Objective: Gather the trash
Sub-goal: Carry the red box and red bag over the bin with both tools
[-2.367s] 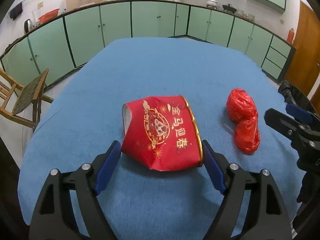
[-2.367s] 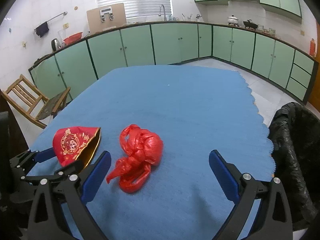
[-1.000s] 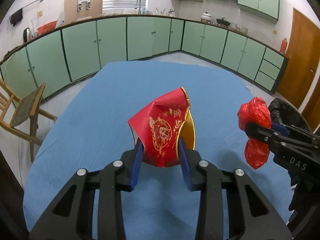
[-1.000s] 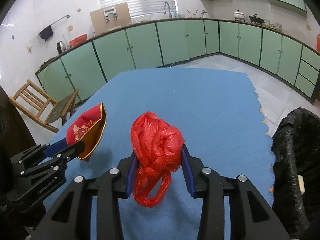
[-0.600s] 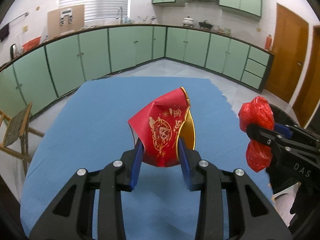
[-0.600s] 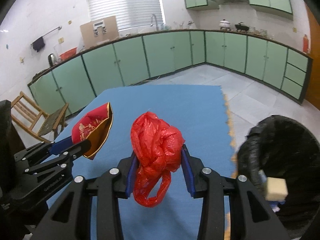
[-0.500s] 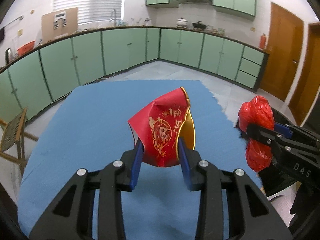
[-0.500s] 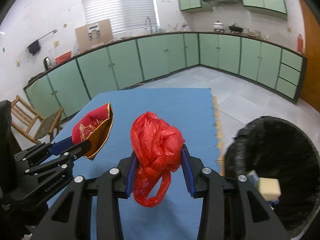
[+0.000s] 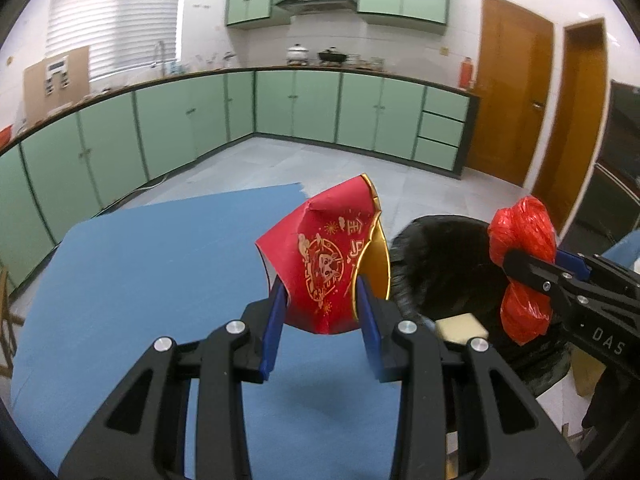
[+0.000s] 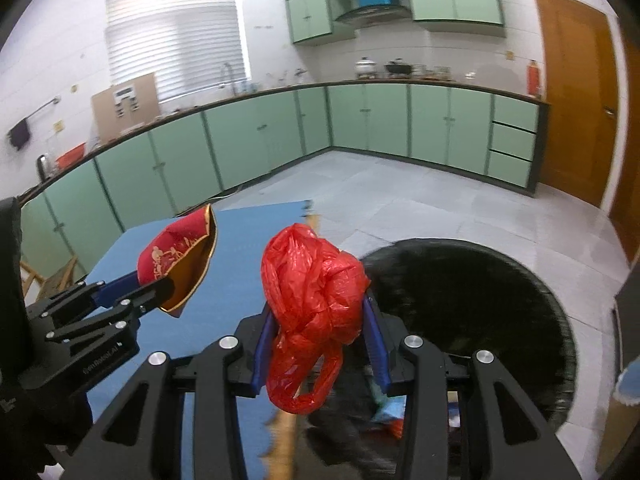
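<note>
While both pieces of trash are carried clear of the blue-covered table (image 9: 140, 264), the left gripper (image 9: 322, 312) has its jaws clamped on the lower part of a red and gold paper packet (image 9: 326, 256), and the right gripper (image 10: 318, 334) has its jaws clamped on a crumpled red plastic bag (image 10: 310, 280). The packet stands up from the blue pads, its gold inside showing along the open edge; its creased, dented face suggests thin card that is light, fairly stiff and easily crushed, so a hold low on the flat faces, as here, should keep it from folding further or swinging. The bag is bunched into a soft wad above the pads, with a loop hanging loose below them; it is judged very light, limp and slippery, best taken across the thickest knot of film, since a thin fold could slide out. Neither item looks fragile. A black-lined trash bin (image 10: 480, 300) stands on the floor just beyond the table edge, and in the right wrist view the bag hangs near its rim, with some rubbish, partly blurred, visible inside. In the left wrist view the packet sits at the table's edge beside the same bin (image 9: 448, 264), and a pale block (image 9: 462, 326) lies within it.
</note>
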Demonstrator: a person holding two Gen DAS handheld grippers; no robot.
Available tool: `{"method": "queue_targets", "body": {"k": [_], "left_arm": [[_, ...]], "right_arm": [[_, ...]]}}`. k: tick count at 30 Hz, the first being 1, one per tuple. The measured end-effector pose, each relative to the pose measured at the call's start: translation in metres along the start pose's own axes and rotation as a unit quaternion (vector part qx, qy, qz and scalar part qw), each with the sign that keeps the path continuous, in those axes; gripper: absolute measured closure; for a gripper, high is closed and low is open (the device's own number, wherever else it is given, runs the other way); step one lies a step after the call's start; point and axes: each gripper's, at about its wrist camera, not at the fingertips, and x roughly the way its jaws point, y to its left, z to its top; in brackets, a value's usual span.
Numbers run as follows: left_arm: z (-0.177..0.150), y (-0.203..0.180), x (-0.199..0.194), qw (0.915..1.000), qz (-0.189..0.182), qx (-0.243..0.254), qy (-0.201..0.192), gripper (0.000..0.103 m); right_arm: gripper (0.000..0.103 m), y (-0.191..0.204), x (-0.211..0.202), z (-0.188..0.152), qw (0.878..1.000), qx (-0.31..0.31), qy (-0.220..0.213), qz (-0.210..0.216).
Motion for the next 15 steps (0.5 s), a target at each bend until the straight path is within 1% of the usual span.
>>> {"method": "queue_targets", "body": {"k": [3,7,12,15], "left_arm": [[0.003,-0.028,0.014,0.9998,-0.016,0.015,0.003,0.070],[0.000,-0.065,0.031,0.9988,-0.037,0.029,0.009,0.070],[-0.001,-0.099,0.049,0.9974,-0.057,0.042,0.013,0.070],[-0.002,-0.113,0.057,0.9967,-0.066,0.045,0.015,0.070]], "right_arm": [[0.063,-0.030,-0.003,-0.001,1.000,0.014,0.001,-0.022],[0.063,-0.058,-0.005,-0.002,0.999,0.025,0.001,-0.045],[0.063,-0.086,-0.005,-0.004,0.997,0.039,0.002,-0.066],[0.063,-0.102,-0.005,-0.007,0.996,0.048,0.002,-0.074]]}}
